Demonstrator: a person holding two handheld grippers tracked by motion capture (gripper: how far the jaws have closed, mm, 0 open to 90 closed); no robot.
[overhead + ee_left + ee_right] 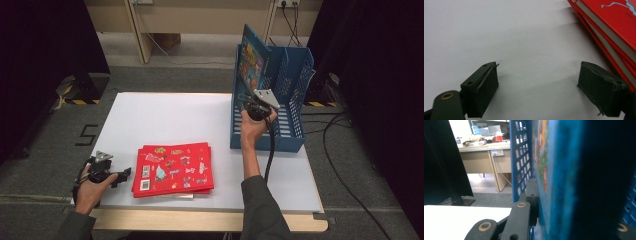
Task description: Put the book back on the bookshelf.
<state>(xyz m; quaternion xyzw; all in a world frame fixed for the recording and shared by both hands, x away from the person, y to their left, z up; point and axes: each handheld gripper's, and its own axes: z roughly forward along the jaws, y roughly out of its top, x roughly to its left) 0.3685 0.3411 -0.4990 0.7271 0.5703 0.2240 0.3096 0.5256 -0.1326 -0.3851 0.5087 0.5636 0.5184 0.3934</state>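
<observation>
Clamped in my right gripper (251,102), jaws pinching its lower edge, a stiff, glossy blue picture book (251,61) stands in the blue file rack (292,95); my left gripper (537,87) rests spread.

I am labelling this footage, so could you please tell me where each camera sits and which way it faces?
High view: above the person's side, looking forward and down on the white table; both forearms, left gripper, right gripper.
Left gripper view: on the left gripper, looking along its open jaws over the tabletop at the red picture books.
Right gripper view: on the right gripper, shut on a blue picture book inside the blue plastic file rack.
Shared: high and left gripper views both show the red books.
</observation>
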